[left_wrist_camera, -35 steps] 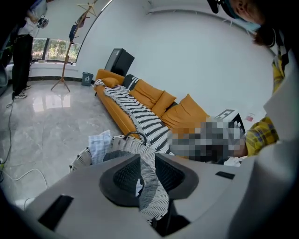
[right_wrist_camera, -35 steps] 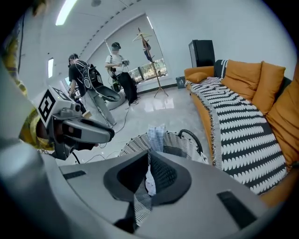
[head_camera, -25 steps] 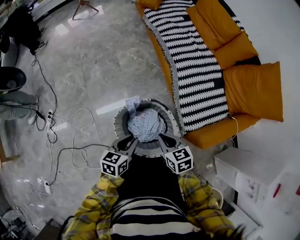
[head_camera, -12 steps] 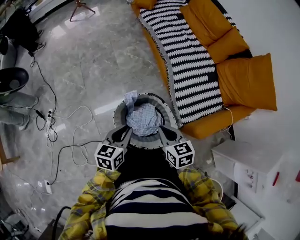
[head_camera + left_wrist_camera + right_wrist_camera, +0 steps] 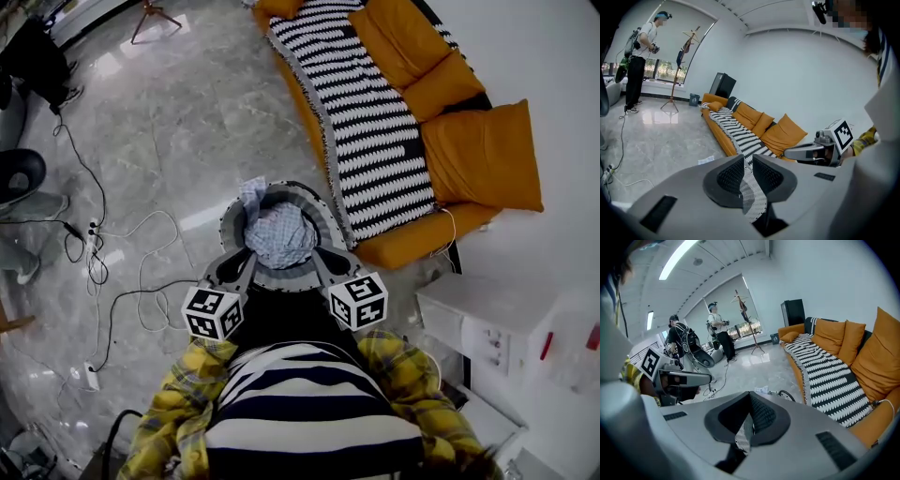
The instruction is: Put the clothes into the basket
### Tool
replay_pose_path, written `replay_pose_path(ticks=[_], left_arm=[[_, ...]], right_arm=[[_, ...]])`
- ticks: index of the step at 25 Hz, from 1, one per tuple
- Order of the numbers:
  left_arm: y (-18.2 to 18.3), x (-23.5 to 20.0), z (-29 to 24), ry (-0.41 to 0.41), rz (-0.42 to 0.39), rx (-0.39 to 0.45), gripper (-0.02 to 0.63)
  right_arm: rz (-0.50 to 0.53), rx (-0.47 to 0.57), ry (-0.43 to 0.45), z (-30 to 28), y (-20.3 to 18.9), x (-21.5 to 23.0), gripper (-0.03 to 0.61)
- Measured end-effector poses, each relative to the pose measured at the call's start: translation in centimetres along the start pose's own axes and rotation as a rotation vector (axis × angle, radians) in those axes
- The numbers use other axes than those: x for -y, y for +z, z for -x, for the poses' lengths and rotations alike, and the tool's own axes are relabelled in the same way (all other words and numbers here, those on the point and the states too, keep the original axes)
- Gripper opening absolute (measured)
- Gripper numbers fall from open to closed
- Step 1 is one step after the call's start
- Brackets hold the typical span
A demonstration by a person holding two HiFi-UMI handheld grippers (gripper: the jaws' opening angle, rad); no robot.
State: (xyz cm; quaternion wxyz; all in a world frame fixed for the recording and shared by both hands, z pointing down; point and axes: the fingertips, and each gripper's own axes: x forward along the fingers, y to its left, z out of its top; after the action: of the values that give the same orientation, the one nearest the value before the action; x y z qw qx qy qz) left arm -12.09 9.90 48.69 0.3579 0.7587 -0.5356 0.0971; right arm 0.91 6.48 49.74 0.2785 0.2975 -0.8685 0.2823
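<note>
In the head view a round grey basket hangs in front of me over the marble floor. A blue-and-white checked cloth fills it, and one corner spills over the far left rim. My left gripper and right gripper reach to its near rim from either side. In the left gripper view my left gripper pinches a black-and-white woven strip; its jaws have just been closing on it. My right gripper is shut on a similar woven strip.
An orange sofa with a striped throw stands just right of the basket. Cables and a power strip trail over the floor at left. A white cabinet is at right. People and a coat stand are across the room.
Both grippers and the basket with the cloth have risen a little together. The marker cubes sit higher in the head view and the sofa has slid up the picture.
</note>
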Motion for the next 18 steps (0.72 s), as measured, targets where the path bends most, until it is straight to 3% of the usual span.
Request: replay_pose_path(ticks=[18], left_arm=[[0.1, -0.4, -0.2, 0.017, 0.018, 0.009, 0.064]], right_arm=[[-0.030, 0.014, -0.030, 1.7, -0.2, 0.4, 0.025]])
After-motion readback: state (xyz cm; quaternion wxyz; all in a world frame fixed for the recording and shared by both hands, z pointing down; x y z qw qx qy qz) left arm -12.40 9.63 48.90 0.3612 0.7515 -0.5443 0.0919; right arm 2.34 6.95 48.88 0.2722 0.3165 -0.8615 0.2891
